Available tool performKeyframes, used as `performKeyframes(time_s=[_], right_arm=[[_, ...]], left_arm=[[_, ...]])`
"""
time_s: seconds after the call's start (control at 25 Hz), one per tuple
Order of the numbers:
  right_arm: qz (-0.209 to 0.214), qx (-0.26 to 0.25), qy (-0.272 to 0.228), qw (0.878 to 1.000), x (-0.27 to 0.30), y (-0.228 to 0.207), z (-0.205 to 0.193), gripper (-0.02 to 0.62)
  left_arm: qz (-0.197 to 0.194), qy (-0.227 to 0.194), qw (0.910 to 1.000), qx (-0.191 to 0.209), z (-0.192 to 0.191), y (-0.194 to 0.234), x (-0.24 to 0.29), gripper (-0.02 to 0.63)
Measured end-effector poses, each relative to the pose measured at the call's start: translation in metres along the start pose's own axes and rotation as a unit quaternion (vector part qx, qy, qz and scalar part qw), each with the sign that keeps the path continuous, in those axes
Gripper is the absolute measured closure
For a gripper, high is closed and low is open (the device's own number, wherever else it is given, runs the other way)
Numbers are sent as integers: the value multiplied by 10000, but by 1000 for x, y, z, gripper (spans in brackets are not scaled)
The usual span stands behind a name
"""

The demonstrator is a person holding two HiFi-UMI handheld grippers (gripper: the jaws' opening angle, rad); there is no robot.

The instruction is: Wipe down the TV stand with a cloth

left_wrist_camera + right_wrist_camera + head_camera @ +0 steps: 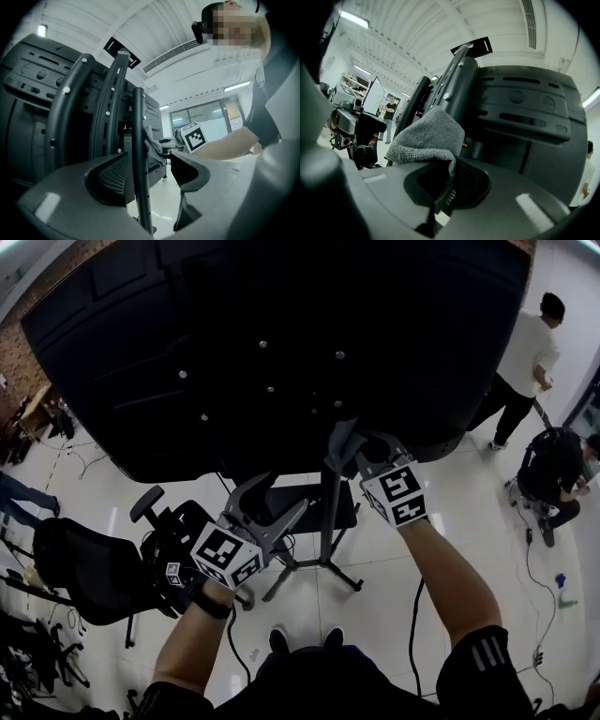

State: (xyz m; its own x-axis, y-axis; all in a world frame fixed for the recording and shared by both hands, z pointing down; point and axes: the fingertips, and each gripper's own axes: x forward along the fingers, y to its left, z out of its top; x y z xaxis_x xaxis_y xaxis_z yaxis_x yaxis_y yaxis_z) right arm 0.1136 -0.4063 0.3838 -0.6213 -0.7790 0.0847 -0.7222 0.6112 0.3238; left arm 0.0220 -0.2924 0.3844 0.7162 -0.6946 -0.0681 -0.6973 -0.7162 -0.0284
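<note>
The black TV back (281, 343) fills the upper head view, carried on a black stand pole (330, 512). My right gripper (361, 451) is shut on a grey cloth (339, 440), pressed against the pole just below the screen. In the right gripper view the cloth (429, 136) bunches out of the gripper (440, 173) against the mounting bars (454, 79). My left gripper (262, 495) is lower and to the left. In its own view this gripper (150, 176) is open with a thin black bar (139, 154) between the jaws, close to the left one; the cloth (152, 147) shows beyond.
The stand's base legs (319, 568) spread over the white floor. A black office chair (94, 568) stands at the left. One person (525, 352) stands at the upper right and another (558, 470) crouches below. Cables (534, 568) trail across the floor on the right.
</note>
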Motion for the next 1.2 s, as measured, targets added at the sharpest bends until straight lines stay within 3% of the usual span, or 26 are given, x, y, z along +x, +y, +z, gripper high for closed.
performKeyframes(time_s=[0.52,0.88,1.2], right_arm=[[221,511,953,9939,13,47,-131,586],[410,966,1697,9799,23,95,-244,584],[465,1049,2250,9676,33,132,-358,586]], left_arm=[[-250,598,9965,-521,-105,6,3,299],[-325,1312,9860,-972,-224,12,2,298],[-280,2052,9702,-1261,-340,22,-7,295]])
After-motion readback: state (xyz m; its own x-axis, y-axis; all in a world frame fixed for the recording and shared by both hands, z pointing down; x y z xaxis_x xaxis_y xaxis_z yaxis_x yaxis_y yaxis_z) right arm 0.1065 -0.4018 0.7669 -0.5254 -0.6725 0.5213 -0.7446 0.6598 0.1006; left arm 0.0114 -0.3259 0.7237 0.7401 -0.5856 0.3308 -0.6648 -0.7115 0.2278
